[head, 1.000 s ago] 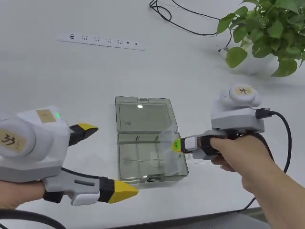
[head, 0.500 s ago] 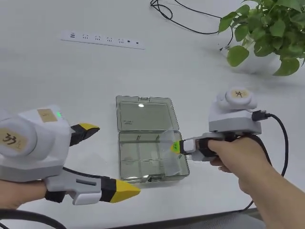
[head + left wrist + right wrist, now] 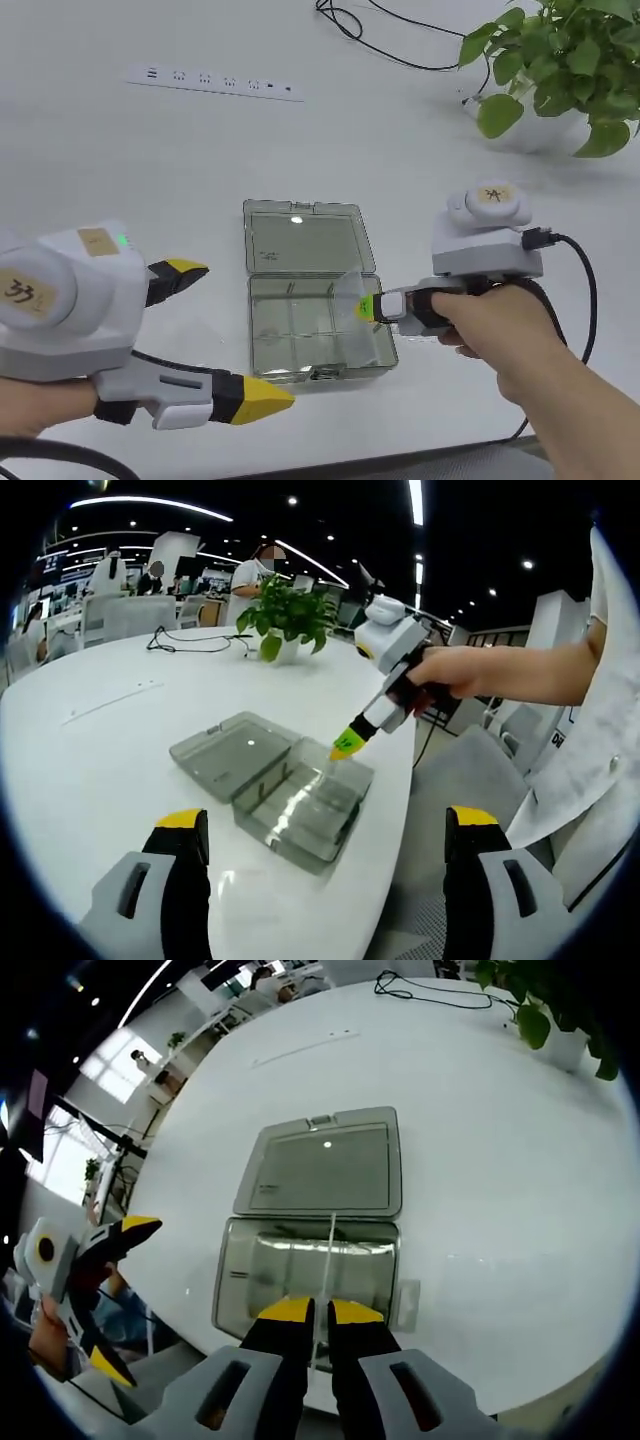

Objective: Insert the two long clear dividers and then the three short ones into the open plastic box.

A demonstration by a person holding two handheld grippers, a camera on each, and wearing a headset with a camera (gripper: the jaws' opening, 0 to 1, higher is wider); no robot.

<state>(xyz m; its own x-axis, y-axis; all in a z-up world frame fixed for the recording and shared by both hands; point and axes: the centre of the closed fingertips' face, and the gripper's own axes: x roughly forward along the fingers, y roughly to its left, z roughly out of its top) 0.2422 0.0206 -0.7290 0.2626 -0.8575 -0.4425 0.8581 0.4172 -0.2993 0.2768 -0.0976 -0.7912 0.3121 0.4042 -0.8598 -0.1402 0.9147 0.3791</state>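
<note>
Grips a clear divider point(image 3: 352, 290) in the pinched right gripper point(image 3: 372, 306), over the right part of the open plastic box point(image 3: 262, 345) on the table point(image 3: 150, 150). Holds the left gripper point(image 3: 230, 333) spread, empty, beside it. Probably mid-insertion; next needs lowering straight down into place.

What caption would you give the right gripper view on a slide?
The right gripper, jaws shut on a clear divider, holds it at the open plastic box on a white table.
</note>
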